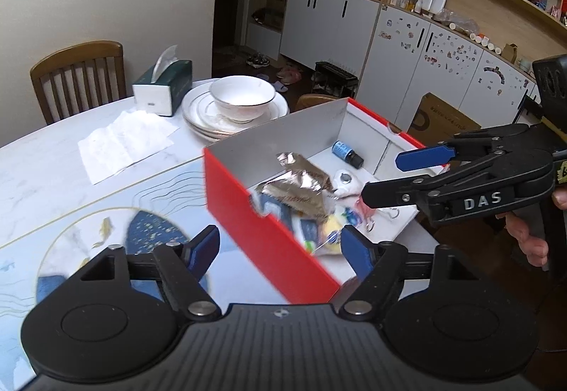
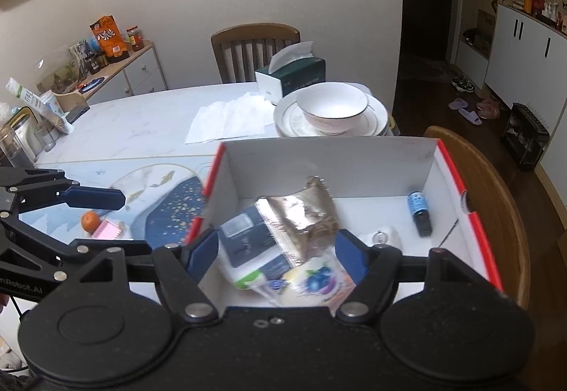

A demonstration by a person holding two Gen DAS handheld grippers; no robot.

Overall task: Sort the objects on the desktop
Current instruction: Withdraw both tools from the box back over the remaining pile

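A red cardboard box (image 1: 248, 213) (image 2: 326, 164) with white inner walls lies open on the table. In it lie a crumpled silver foil packet (image 1: 301, 185) (image 2: 304, 213), a dark blue carton (image 2: 248, 238), a colourful snack bag (image 2: 315, 281) and a small blue-labelled bottle (image 1: 347, 154) (image 2: 420, 213). My right gripper (image 2: 276, 254) (image 1: 400, 174) hangs open above the box with nothing held. My left gripper (image 1: 280, 251) (image 2: 110, 221) is open over the box's near left wall, also holding nothing. An orange (image 2: 90, 221) and a pink item (image 2: 106, 231) lie on the table mat left of the box.
Behind the box stands a white bowl (image 1: 242, 96) (image 2: 333, 107) on stacked plates, with a green tissue box (image 1: 166, 86) and a flat white napkin (image 1: 124, 143). Wooden chairs (image 1: 78, 75) (image 2: 496, 196) stand at the table's far and right sides. Glass jars (image 2: 21, 139) crowd the left edge.
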